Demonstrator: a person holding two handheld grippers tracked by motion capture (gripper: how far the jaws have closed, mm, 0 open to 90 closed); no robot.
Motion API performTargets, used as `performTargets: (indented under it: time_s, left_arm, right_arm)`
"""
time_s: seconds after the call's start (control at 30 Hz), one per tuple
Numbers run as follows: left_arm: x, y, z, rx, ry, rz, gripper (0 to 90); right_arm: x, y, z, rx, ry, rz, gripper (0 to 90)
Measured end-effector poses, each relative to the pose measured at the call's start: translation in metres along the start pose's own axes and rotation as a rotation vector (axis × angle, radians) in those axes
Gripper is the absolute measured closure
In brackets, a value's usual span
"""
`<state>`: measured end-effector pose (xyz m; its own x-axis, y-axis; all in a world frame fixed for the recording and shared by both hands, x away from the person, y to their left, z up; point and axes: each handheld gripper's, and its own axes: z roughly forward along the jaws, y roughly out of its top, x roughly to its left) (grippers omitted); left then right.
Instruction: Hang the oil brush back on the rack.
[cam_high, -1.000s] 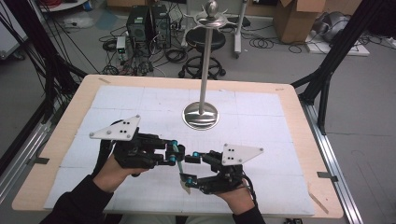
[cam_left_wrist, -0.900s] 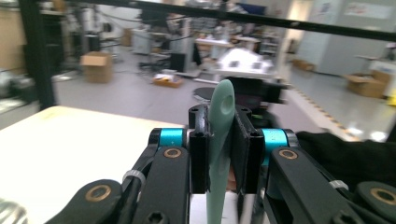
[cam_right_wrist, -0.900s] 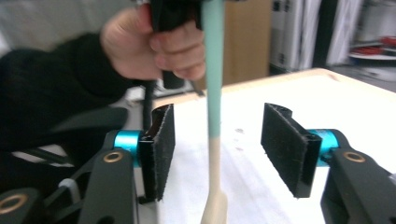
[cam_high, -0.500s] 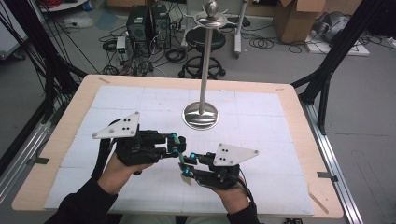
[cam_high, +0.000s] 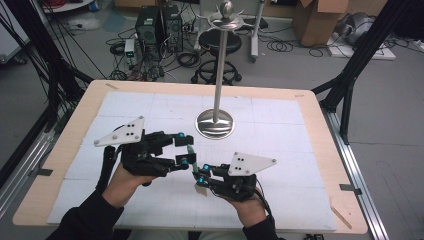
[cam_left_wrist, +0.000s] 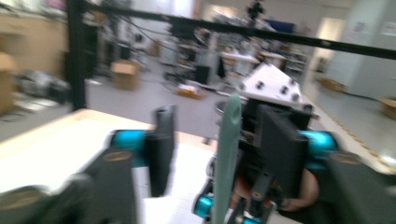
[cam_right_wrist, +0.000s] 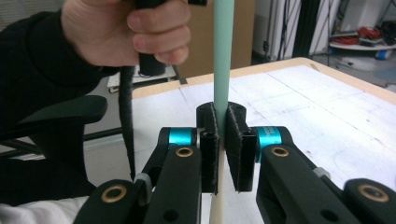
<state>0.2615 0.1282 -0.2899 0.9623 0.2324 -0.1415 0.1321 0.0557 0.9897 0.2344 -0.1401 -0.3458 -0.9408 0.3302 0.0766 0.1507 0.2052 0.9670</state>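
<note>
Both hands low; right gripper (cam_right_wrist: 223, 140) fingers pinch green stick (cam_right_wrist: 223, 56) (upright).

I am watching a metal stand (cam_high: 215, 124) standing upright on the white mat (cam_high: 280, 130), ahead of the right gripper (cam_high: 200, 176) and clear of it. Farther ahead of that gripper, past the table (cam_high: 322, 150), a black stool (cam_high: 220, 47) and computer towers (cam_high: 155, 25) are sitting on the floor (cam_high: 390, 100). A cardboard box (cam_high: 320, 20) is lying off to its right.

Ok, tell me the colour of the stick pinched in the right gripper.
Pale mint green stick, cream at its lower end; clearest in the right gripper view.
</note>
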Motion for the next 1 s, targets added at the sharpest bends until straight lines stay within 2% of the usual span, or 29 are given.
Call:
performTargets:
  time_s: [0.03,0.13,0.37,0.47,0.67,0.83,1.0]
  left_arm:
    - [0.001,0.000,-0.004,-0.012,0.015,0.005,34.9]
    - [0.004,-0.003,-0.018,-0.029,0.056,0.021,27.9]
    - [0.017,-0.020,-0.054,0.000,0.171,0.012,18.7]
    - [0.021,-0.033,-0.069,0.002,0.209,0.003,18.4]
    - [0.032,-0.054,-0.098,0.003,0.288,-0.010,19.8]
    - [0.037,-0.064,-0.117,-0.012,0.330,-0.017,19.7]
    - [0.041,-0.069,-0.126,-0.007,0.348,-0.019,19.7]
  right_arm:
    - [-0.001,0.000,0.000,0.003,-0.008,0.003,84.0]
    - [-0.006,0.002,-0.003,0.000,-0.032,0.008,84.1]
    - [-0.024,0.017,-0.006,-0.024,-0.075,0.017,84.1]
    - [-0.033,0.025,-0.003,-0.035,-0.084,0.014,84.1]
    - [-0.058,0.043,0.001,-0.075,-0.110,0.046,84.1]
    - [-0.079,0.064,0.009,-0.078,-0.143,0.054,84.1]
    - [-0.098,0.086,0.017,-0.101,-0.163,0.063,84.1]
